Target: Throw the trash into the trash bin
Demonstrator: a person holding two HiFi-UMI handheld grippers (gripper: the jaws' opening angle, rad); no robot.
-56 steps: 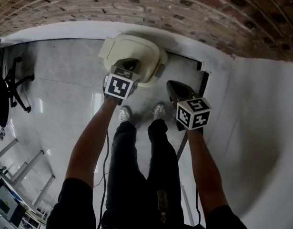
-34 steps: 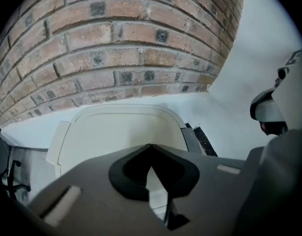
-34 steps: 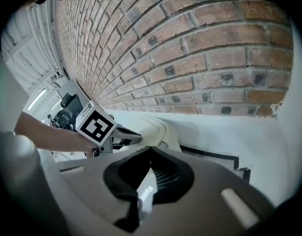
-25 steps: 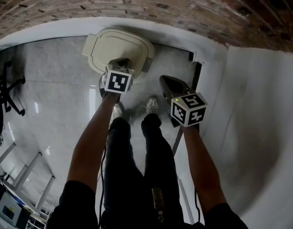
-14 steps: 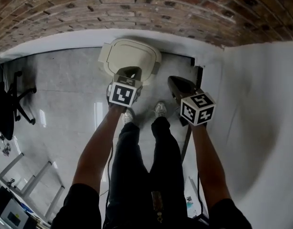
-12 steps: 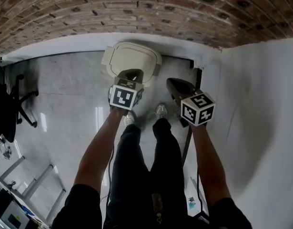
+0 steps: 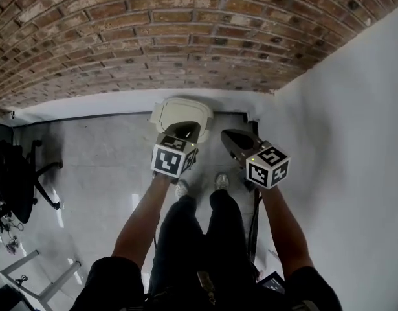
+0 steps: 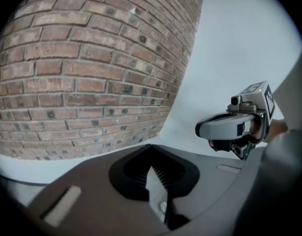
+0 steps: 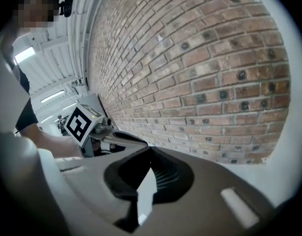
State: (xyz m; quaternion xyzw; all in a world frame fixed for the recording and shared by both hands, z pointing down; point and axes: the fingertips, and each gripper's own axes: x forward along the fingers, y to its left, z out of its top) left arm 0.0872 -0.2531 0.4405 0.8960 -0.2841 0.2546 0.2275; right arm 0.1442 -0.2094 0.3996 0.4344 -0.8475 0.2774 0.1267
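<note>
head view: trash bin [image 7: 202, 116] on floor [image 7: 88, 167] at foot of brick wall [image 7: 153, 37], cream lid [image 7: 176, 109] down, contents hidden. left gripper [image 7: 187, 130] overlapping lid's near edge in picture, so nearer; right gripper [image 7: 230, 137] just right of bin. bin below and ahead of both. no trash visible anywhere.

left gripper view: jaws pressed together, nothing between; aimed at brick, bin out of frame.

right gripper view: jaws likewise together and empty, brick ahead.

likely need: lid up first.
</note>
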